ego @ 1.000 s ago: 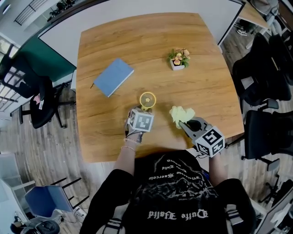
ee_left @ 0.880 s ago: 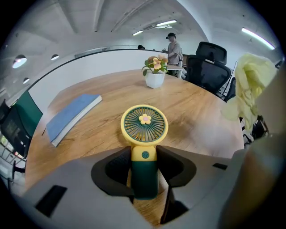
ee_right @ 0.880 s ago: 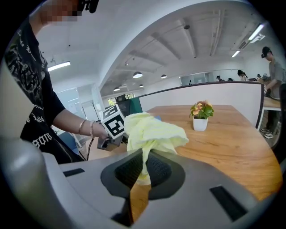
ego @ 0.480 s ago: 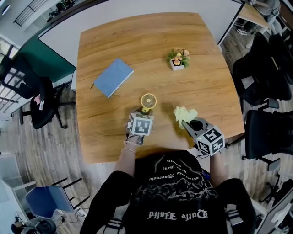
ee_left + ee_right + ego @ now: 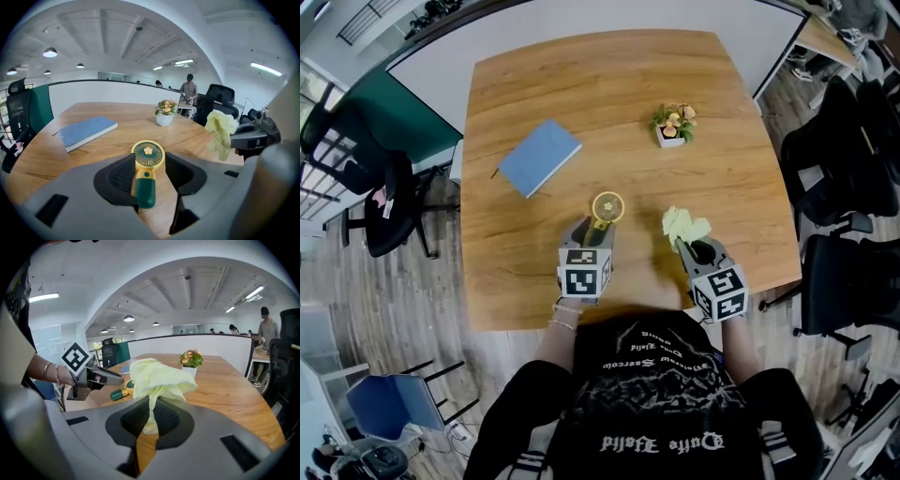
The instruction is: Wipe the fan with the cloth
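Fan lying on the surface, left tongs opening over its handle, cloth held off to its right.

The fan (image 5: 607, 207) lies flat on the wooden surface (image 5: 581, 103) towards the person's edge. Its long axis runs away from the person, with the yellow round head at the far end and the green handle at the near end. The left tongs (image 5: 593, 230) hang just over that handle, in line with it. Their jaws are opening, and the fan shows between them, but the pads do not press on it. To the fan's right, near but apart, the right tongs (image 5: 682, 244) are pinched tight on the pale yellow cloth (image 5: 682, 223), which bunches above the jaws. The left hand is nearer the fan, but the wiping likely falls to the right, which would need to carry the cloth leftward onto the head. A blue notebook (image 5: 540, 157) lies beyond the fan to its left and a potted plant (image 5: 672, 124) beyond it to its right.
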The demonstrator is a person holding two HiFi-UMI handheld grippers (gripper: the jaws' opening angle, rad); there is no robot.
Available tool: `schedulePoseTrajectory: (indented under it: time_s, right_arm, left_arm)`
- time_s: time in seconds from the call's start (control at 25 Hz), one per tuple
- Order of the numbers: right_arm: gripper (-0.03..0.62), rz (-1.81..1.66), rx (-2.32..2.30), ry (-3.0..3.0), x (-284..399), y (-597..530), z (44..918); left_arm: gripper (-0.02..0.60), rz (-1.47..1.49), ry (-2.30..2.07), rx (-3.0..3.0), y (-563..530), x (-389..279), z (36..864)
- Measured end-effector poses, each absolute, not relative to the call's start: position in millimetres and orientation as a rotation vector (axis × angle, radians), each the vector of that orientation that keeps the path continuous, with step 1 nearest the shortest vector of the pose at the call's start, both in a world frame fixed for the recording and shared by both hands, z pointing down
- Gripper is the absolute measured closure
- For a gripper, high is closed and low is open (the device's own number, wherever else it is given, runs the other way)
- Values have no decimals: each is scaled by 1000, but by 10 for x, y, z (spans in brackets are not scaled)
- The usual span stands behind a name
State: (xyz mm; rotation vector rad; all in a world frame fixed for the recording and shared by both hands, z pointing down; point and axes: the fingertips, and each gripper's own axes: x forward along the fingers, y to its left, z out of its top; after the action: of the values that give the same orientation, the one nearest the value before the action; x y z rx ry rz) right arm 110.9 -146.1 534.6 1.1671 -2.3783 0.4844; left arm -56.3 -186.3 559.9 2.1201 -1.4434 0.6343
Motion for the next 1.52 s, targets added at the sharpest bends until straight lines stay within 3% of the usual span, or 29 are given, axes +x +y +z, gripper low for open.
schedulePoseTrajectory:
  time_s: [0.44,1.16,1.4,1.52]
  right_arm:
    - [562,278,1364,-2383,1177,-1653,5013]
    - [560,250,1533,-2419,1232,-1681,4789]
    - [560,242,1561,-2396,1253,-1676,4803]
    - [560,238,1567,-2390,1263,-1661,4813]
  left_arm:
    - [367,359,-1639,2302,-1713,-843,4908]
    - [367,304,-1653,2350,-1453,-849,4751]
    - [410,302,-1672,2327,-1423,-885,4778]
    - [466,283,-1688,2299,-1401,-921,4788]
